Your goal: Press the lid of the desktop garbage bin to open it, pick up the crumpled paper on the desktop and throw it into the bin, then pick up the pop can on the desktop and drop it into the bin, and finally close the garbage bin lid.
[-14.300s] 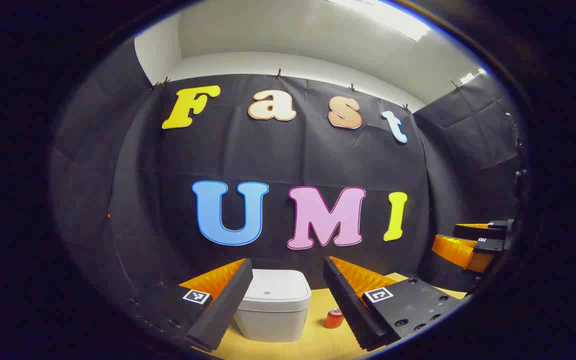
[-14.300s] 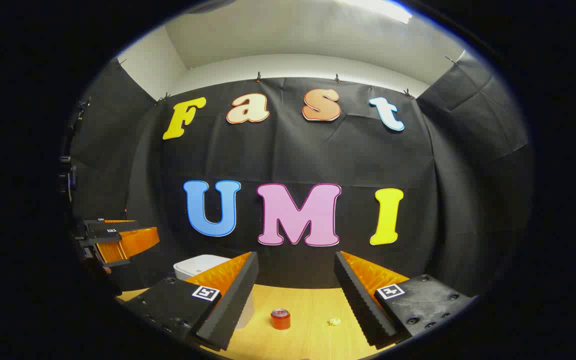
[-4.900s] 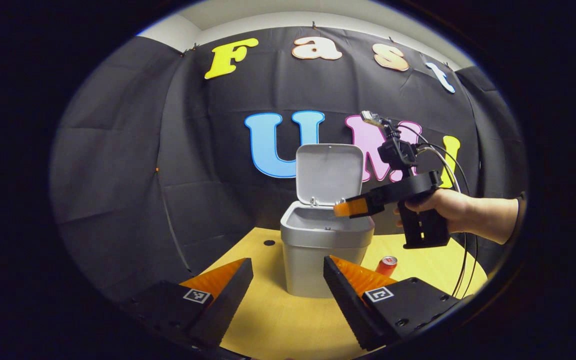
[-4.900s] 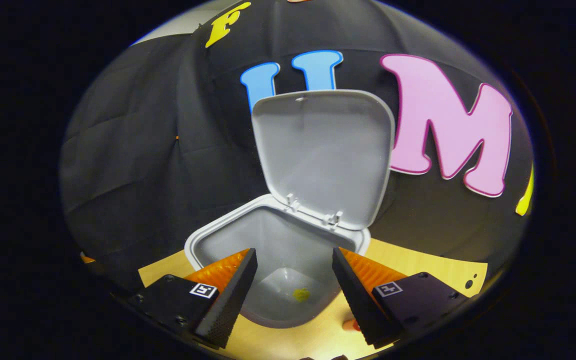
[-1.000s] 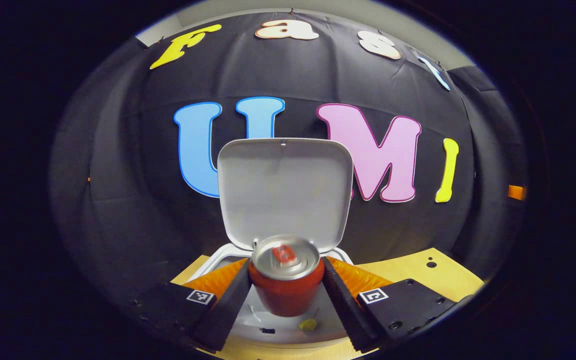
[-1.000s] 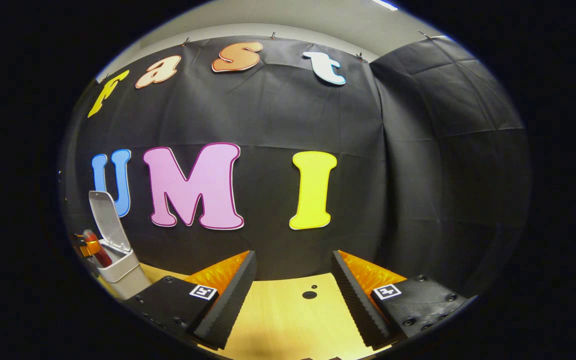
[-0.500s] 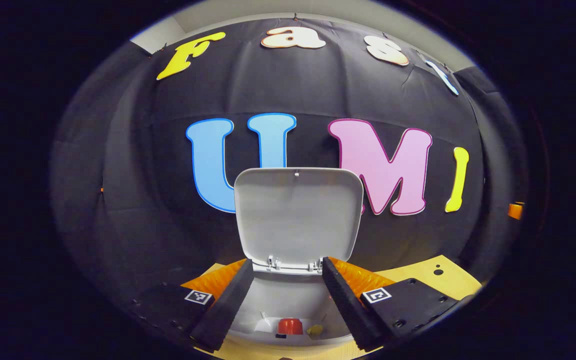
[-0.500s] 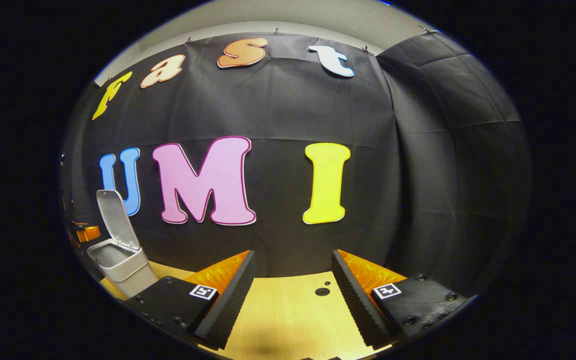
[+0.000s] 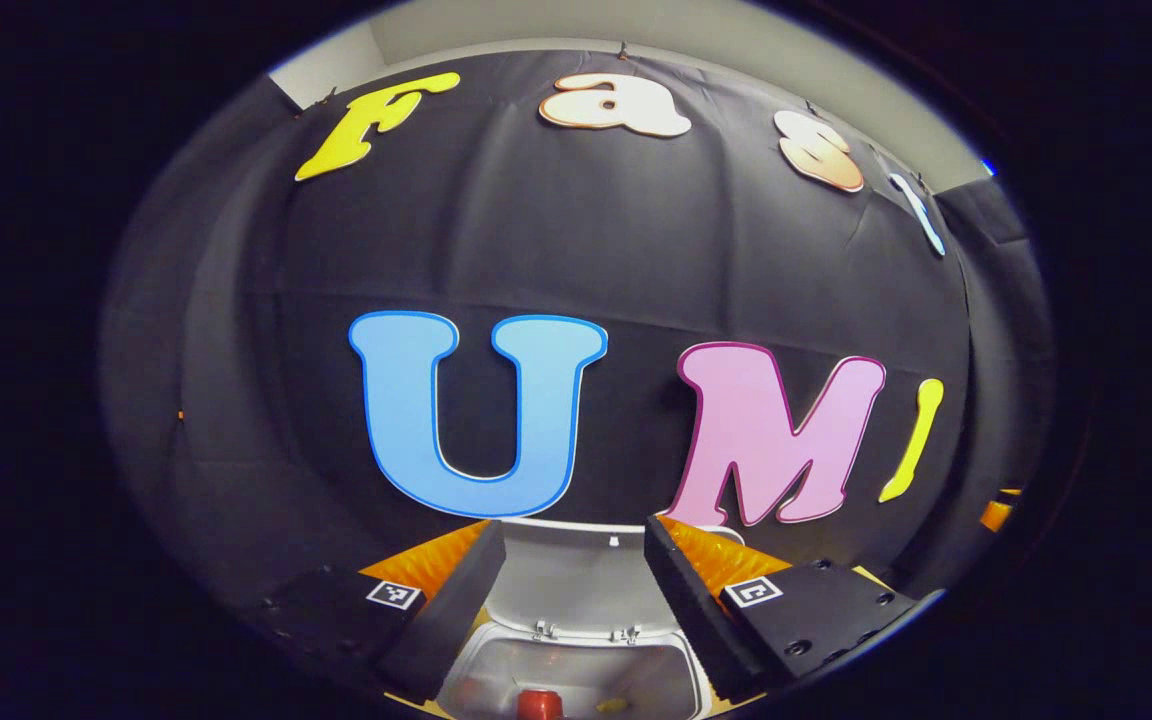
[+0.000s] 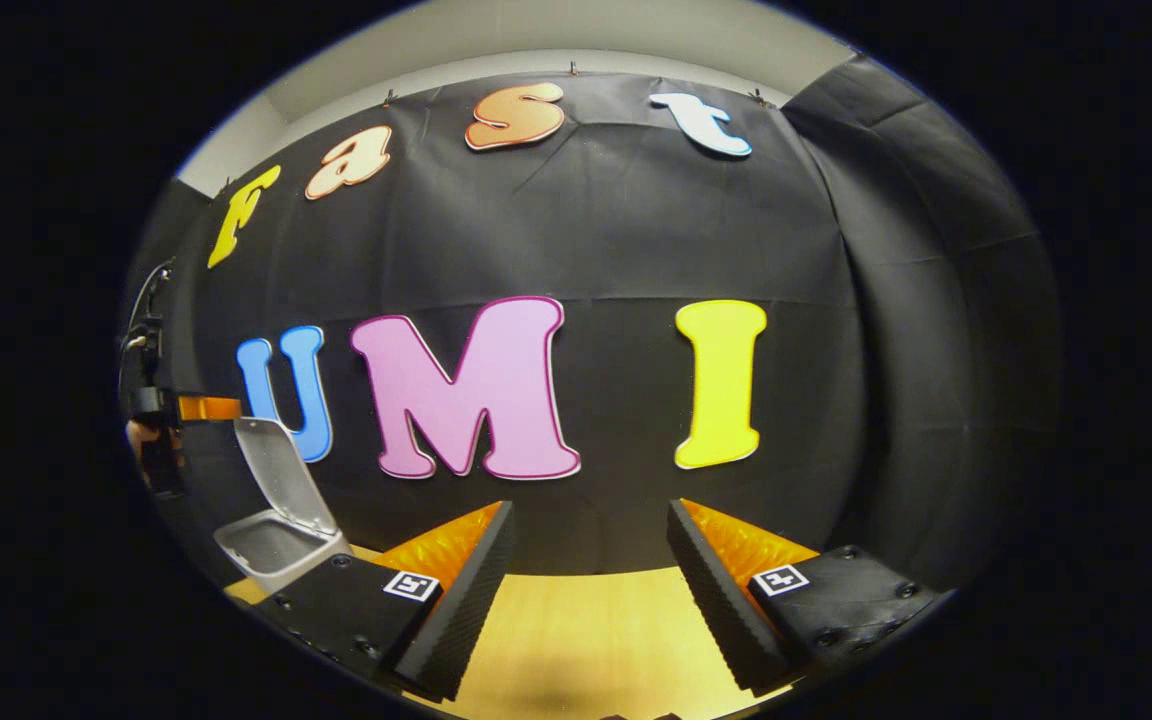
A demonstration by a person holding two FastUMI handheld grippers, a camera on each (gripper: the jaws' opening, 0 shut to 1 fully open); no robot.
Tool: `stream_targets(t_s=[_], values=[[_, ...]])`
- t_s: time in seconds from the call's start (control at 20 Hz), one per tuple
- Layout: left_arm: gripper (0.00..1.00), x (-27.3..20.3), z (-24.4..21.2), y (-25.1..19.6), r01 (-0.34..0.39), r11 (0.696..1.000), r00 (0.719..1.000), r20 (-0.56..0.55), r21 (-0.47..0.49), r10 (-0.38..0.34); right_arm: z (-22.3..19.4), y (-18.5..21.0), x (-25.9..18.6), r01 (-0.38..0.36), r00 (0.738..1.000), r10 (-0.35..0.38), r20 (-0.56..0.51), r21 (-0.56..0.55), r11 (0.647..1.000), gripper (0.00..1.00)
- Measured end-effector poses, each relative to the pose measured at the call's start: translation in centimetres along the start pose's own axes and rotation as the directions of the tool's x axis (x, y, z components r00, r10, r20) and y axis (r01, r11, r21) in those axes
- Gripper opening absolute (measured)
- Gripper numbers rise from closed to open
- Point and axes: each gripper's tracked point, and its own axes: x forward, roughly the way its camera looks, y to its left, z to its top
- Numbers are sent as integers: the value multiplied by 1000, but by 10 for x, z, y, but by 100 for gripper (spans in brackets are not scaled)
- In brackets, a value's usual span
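The white garbage bin [image 9: 576, 660] stands with its lid [image 9: 566, 580] upright and open. Inside lie the red pop can [image 9: 539, 704] and the yellow crumpled paper [image 9: 612, 706]. My left gripper [image 9: 573, 528] is open and holds nothing; it hovers above the bin, level with the lid's top edge. In the right gripper view the bin [image 10: 281, 548] and its raised lid [image 10: 278, 475] sit at the far left, with the left gripper [image 10: 208, 408] just above the lid. My right gripper [image 10: 591, 510] is open over the wooden table [image 10: 576, 640], well to the right of the bin.
Black cloth walls close the booth behind and to both sides. A hand [image 10: 141, 440] holds the left gripper at the far left edge of the right gripper view.
My left gripper opened and the pop can dropped into the bin. It has since risen, so the lid sits lower between its fingers. The right gripper stayed open, shifting only slightly.
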Motion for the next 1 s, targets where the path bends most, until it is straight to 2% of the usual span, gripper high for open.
stream_targets(t_s=[0.25,0.5,0.6,0.75,1.0], values=[[94,48,-1,-4,40,999,999,-21,-10,-40,-4,27,14,-59,998,60,2,-70,996,98],[94,71,-25,-11,73,994,988,-144,85,-61,-35,36,16,-83,994,78,-75,-75,994,98],[95,67,-27,-12,75,990,983,-176,116,-54,-45,41,12,-86,992,80,-100,-67,994,98],[96,48,-37,-17,102,987,969,-236,121,-71,-58,48,4,-98,988,88,-130,-74,992,98],[97,-1,-60,-19,113,988,958,-274,105,-81,-71,58,-10,-85,984,78,-161,-39,996,98]])
